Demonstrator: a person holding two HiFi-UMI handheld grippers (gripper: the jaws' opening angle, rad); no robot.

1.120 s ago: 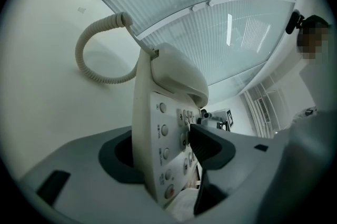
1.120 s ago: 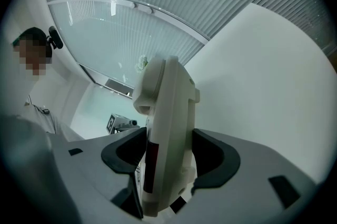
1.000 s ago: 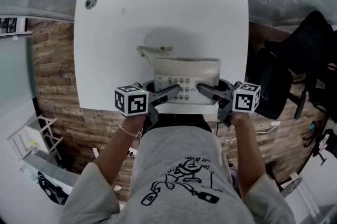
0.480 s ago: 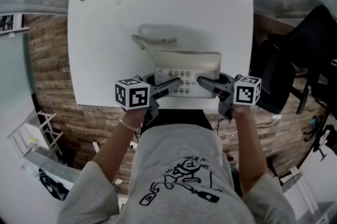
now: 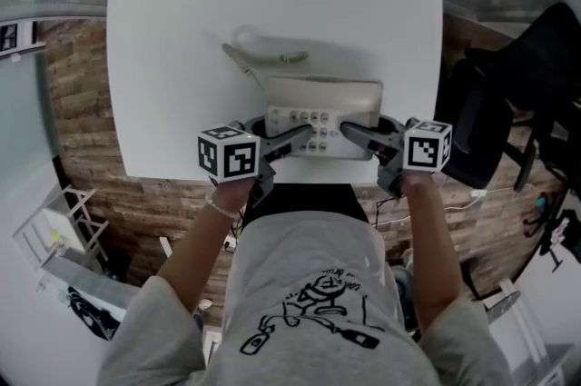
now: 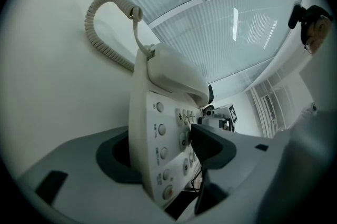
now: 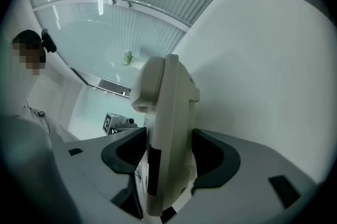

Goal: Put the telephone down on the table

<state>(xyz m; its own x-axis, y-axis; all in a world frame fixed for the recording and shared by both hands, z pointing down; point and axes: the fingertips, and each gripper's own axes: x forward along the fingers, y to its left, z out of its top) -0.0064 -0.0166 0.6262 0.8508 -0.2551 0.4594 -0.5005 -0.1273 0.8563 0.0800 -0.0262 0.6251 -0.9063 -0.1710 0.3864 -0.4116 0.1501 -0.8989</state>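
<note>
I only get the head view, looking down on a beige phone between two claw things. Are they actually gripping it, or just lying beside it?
Observer: Gripping. The left gripper view shows the left gripper with its fingers clamped on the telephone, one on the keypad and one underneath.
Operator: And the right one?
Observer: Same. The right gripper has its fingers pinching the opposite edge, which carries a dark red strip.
Operator: What's the thin line behind the phone?
Observer: A coiled cord, looping from the handset across the white table.
</note>
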